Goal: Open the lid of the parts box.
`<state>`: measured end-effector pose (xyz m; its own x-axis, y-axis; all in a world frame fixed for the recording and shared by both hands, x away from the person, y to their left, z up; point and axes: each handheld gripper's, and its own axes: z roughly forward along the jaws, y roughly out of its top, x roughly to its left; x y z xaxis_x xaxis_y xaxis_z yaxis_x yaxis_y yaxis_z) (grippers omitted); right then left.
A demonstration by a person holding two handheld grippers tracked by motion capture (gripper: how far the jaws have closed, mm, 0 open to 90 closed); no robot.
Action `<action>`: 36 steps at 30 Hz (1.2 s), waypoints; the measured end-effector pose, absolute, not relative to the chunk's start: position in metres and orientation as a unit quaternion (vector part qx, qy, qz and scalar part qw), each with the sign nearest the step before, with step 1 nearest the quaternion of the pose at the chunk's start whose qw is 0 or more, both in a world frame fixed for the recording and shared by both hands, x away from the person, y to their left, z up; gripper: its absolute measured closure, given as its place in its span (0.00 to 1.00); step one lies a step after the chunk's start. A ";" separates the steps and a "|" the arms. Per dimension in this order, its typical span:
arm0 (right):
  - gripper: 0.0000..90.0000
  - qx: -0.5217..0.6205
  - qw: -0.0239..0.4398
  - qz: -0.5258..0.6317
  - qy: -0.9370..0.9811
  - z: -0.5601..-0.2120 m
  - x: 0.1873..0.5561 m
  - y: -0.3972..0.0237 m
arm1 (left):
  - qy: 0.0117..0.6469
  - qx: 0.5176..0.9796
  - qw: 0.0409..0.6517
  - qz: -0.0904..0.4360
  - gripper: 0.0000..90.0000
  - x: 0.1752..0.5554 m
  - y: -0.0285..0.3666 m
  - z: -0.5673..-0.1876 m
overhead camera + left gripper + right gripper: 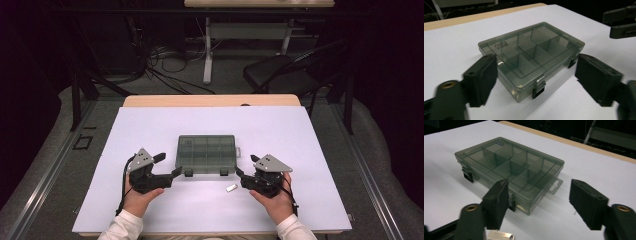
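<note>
Hands low at the near edge of the white table [300, 130] — we hold the left gripper [169, 166] and right gripper [246, 167] angled inward at the closed grey compartment box [206, 153] lying flat between them. Both jaws stand apart, gripping nothing — a small silver piece [230, 188] lies beside the right one.

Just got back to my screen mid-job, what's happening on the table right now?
A person holds a gripper in each hand at the near corners of a closed smoky-clear compartment box on the white sheet. The left gripper and right gripper each stand open around a front corner, near the black latches, not pressing on the box. Its compartments look empty. A small white piece lies on the sheet by the right gripper.
</note>
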<state>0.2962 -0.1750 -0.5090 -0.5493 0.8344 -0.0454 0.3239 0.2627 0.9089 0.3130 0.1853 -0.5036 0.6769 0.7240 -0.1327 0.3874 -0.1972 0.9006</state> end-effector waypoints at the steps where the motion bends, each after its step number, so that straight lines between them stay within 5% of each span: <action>1: 0.42 0.389 0.271 0.468 0.746 -0.508 0.298 -0.174 | 0.370 0.755 0.516 0.164 0.28 0.315 0.185 -0.503; 4: 0.50 0.391 0.245 0.469 0.753 -0.508 0.305 -0.171 | 0.378 0.751 0.515 0.165 0.36 0.318 0.183 -0.502; 5: 0.52 0.394 0.246 0.462 0.756 -0.510 0.308 -0.165 | 0.398 0.750 0.504 0.159 0.46 0.321 0.182 -0.501; 19: 0.63 0.421 0.238 0.483 0.730 -0.528 0.311 -0.153 | 0.410 0.726 0.530 0.156 0.66 0.326 0.179 -0.517; 27: 0.78 0.423 0.239 0.474 0.735 -0.535 0.302 -0.152 | 0.418 0.748 0.496 0.140 0.73 0.317 0.174 -0.522; 36: 1.00 0.434 0.223 0.444 0.751 -0.544 0.298 -0.143 | 0.408 0.779 0.457 0.132 0.97 0.310 0.164 -0.529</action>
<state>0.2984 -0.1430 -0.5439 -0.5231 0.8508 0.0503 0.4545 0.2286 0.8609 0.3096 0.1640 -0.5286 0.6326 0.7562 -0.1674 0.5155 -0.2498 0.8196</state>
